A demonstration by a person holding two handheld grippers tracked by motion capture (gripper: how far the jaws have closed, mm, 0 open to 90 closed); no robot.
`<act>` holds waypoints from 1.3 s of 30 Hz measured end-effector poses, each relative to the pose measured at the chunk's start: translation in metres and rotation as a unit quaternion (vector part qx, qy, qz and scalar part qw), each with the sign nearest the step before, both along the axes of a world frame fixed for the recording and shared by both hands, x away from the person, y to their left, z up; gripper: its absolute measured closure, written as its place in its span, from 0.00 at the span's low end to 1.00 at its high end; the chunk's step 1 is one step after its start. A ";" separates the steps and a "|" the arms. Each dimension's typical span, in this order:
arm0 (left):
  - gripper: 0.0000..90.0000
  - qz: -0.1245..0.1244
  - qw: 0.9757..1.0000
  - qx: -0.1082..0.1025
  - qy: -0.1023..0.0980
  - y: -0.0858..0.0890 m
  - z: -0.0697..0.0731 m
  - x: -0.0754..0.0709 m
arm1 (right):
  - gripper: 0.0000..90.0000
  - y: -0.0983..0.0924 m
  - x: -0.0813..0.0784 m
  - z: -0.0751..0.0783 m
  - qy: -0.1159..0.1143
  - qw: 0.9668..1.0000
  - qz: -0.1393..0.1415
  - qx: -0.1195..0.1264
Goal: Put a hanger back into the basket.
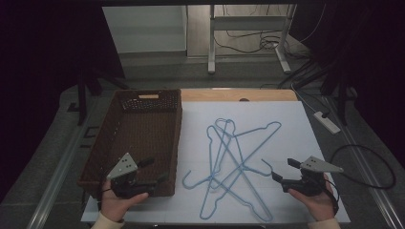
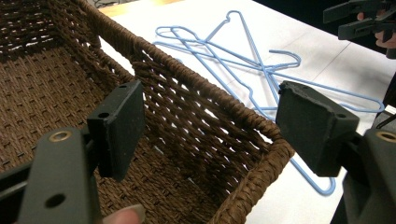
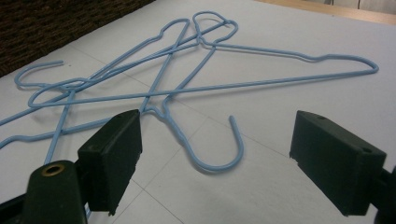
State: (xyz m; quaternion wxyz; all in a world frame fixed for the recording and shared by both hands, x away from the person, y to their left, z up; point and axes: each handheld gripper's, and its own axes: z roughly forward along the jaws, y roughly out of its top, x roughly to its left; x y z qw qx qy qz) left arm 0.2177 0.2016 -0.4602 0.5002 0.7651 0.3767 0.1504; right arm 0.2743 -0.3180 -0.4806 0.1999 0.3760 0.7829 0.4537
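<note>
White paper covers the tabletop (image 1: 286,124), where blue wire hangers (image 1: 236,164) lie tangled beside a brown wicker basket (image 1: 143,138). Lifting one could drag its neighbours along by their crossed hooks. Left hand-held gripper (image 1: 155,171), over the basket's near corner, and right hand-held gripper (image 1: 282,169), facing the nearest hook, both gape wide, empty.

The high view looks forward and down over the whole table (image 1: 286,109) from the near side. The left gripper view sits close above the wicker basket's (image 2: 205,93) near right corner, facing far-right. The right gripper view skims low, close to the blue wire hangers (image 3: 205,88), which all three views share.
</note>
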 end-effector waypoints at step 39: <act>0.28 -0.011 1.000 0.000 0.001 -0.006 0.003 0.001 | 0.24 0.052 0.050 0.021 0.043 0.996 0.037 -0.067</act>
